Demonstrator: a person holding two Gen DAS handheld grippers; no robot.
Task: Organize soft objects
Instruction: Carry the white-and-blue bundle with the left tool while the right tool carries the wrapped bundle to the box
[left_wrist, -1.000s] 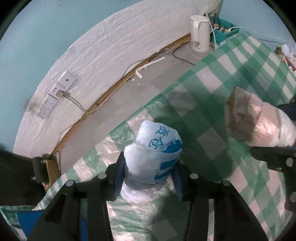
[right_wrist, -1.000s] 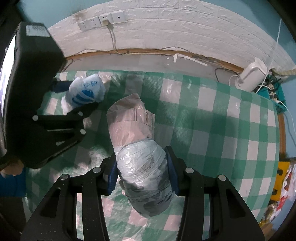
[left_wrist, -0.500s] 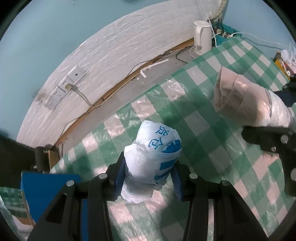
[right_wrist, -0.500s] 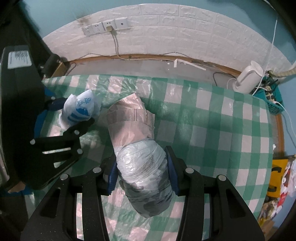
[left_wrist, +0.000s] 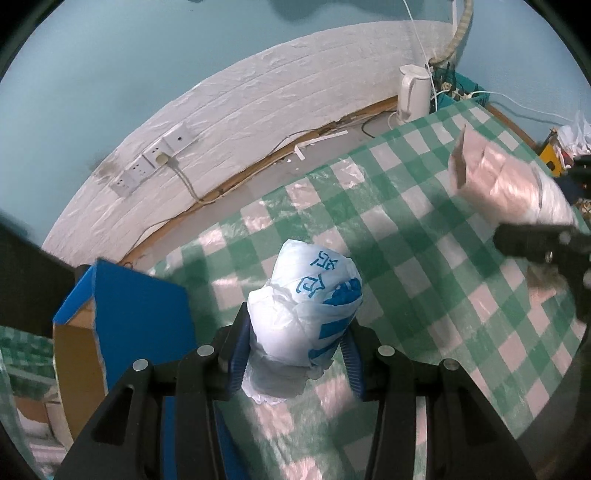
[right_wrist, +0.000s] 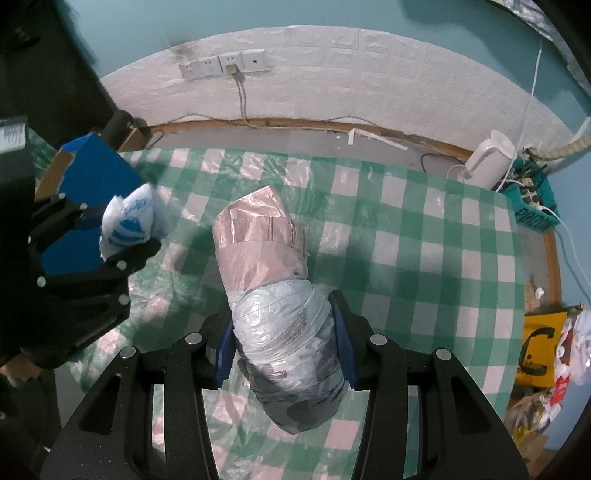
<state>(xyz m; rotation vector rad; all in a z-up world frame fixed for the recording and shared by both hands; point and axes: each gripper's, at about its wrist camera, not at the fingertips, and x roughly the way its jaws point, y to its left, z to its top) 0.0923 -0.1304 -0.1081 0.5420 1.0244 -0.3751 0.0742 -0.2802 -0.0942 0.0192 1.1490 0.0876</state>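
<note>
My left gripper (left_wrist: 293, 354) is shut on a white plastic bag bundle with blue print (left_wrist: 310, 302) and holds it above the green checked tablecloth (left_wrist: 424, 266). The bundle also shows in the right wrist view (right_wrist: 127, 225), next to a blue cardboard box (right_wrist: 92, 173). My right gripper (right_wrist: 282, 339) is shut on a long roll of pink and grey plastic bags (right_wrist: 273, 288), held above the cloth. That roll shows at the right of the left wrist view (left_wrist: 506, 184).
The open blue cardboard box (left_wrist: 122, 314) stands at the table's left end, its brown inside showing. A white kettle (right_wrist: 487, 158) and a teal basket of cables (right_wrist: 532, 206) stand at the far right. Wall sockets (right_wrist: 225, 64) with a cord are behind. Yellow clutter (right_wrist: 535, 350) lies right of the table.
Both grippers have risen higher above the table with their bundles. The left one has moved toward the blue box, which now shows beside it.
</note>
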